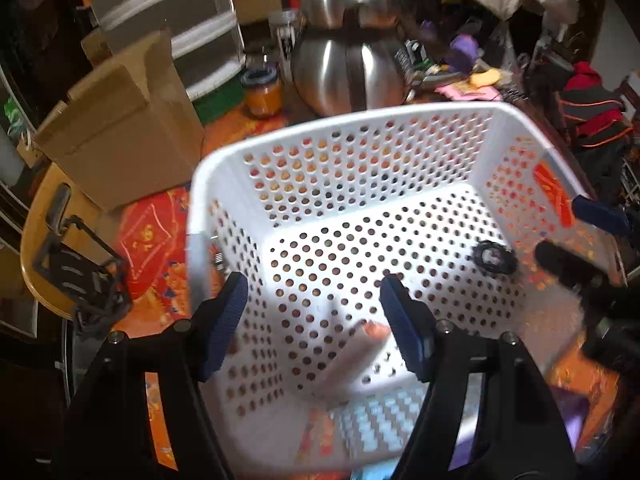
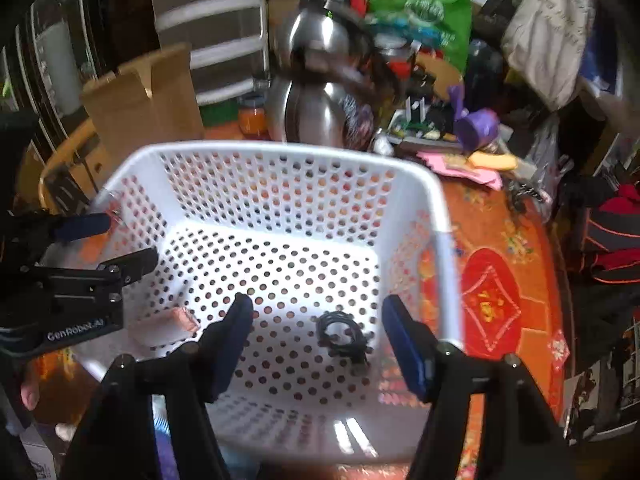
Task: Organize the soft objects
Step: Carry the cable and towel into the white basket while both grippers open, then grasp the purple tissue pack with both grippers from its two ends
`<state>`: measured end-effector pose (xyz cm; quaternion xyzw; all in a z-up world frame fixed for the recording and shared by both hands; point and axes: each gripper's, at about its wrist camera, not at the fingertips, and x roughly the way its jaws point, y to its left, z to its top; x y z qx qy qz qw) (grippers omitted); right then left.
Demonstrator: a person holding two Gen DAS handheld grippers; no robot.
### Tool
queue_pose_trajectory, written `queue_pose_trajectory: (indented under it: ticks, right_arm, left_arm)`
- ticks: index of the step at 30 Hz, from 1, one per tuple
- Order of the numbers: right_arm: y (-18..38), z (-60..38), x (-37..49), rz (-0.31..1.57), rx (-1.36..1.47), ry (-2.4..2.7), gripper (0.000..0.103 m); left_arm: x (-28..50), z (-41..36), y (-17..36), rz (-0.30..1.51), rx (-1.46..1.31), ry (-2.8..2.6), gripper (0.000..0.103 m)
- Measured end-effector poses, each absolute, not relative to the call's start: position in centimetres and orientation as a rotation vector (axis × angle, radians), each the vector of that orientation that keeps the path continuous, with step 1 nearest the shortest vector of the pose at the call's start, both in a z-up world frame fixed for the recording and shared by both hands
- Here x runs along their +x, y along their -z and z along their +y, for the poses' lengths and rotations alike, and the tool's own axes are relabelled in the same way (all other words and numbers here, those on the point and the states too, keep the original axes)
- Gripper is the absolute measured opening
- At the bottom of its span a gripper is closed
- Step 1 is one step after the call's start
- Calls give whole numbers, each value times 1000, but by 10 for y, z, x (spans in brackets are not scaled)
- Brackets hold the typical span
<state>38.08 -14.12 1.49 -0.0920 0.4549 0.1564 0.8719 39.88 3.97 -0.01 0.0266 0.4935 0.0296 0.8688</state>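
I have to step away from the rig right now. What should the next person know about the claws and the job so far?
Left claw: open, nothing gripped, over the white basket.
Right claw: open, nothing gripped, over the same basket.
In the basket: a pale pink roll under the left claw, a black ring-shaped piece under the right.
Done: those two are in.
Left: possibly the pink and yellow items on the table behind the basket.

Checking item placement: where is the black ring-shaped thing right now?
The black ring lies on the white basket's floor, right side in the left wrist view.
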Motion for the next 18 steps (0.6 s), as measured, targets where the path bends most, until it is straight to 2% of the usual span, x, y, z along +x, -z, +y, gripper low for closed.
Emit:
queue_pose_trajectory:
  ticks: [3, 4, 6, 8, 11, 14, 18]
  right_arm:
    - [-34, -164, 351, 884, -143, -330, 71]
    - [-38, -171, 339, 869, -134, -327, 74]
    - [-45, -185, 309, 823, -116, -328, 76]
    - [-47, -195, 277, 769, -124, -338, 82]
    - [-39, -209, 230, 726, -107, -326, 84]
    - [-21, -218, 185, 688, -61, -350, 84]
    - [4, -222, 147, 689, -19, -363, 84]
  left_arm:
    - [363, 48, -25, 950, 63, -65, 87]
    - [352, 51, -31, 929, 63, -64, 89]
    - [320, 59, -43, 871, 64, -67, 89]
    - [282, 67, -51, 827, 61, -66, 89]
    - [233, 80, -52, 781, 30, -53, 93]
    - [181, 91, -40, 746, -20, -58, 98]
    - [128, 92, -8, 725, -115, -17, 98]
